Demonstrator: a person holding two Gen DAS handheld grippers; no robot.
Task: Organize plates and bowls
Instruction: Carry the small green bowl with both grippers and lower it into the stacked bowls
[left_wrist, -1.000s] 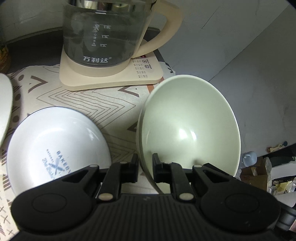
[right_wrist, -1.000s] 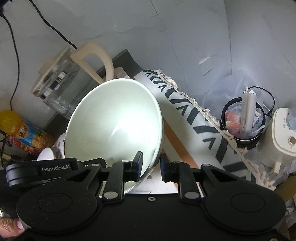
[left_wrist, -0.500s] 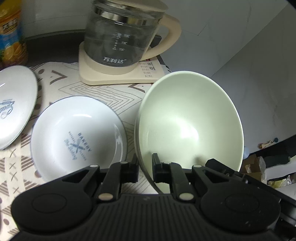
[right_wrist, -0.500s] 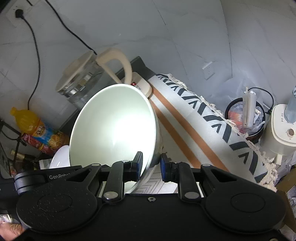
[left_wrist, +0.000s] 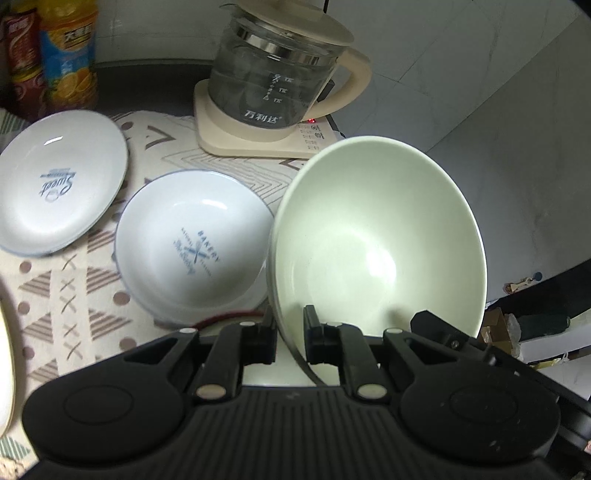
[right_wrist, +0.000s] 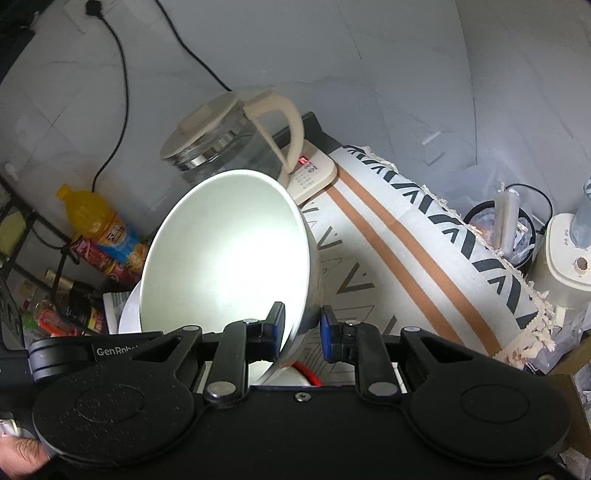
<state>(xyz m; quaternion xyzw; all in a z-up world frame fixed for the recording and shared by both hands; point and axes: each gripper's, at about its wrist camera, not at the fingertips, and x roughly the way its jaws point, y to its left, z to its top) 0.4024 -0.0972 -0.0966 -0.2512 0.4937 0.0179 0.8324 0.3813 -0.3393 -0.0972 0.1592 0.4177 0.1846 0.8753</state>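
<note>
Tilted pale-green bowl, white dishes beside

grey marbled wall, wall socket, patterned tablecloth, black cable

Kettle and bottles along back wall

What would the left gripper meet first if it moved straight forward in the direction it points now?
The left gripper is already shut on the rim of the pale green bowl, so that bowl comes first. Beyond it, probably the kettle base, though depth is unclear.
</note>
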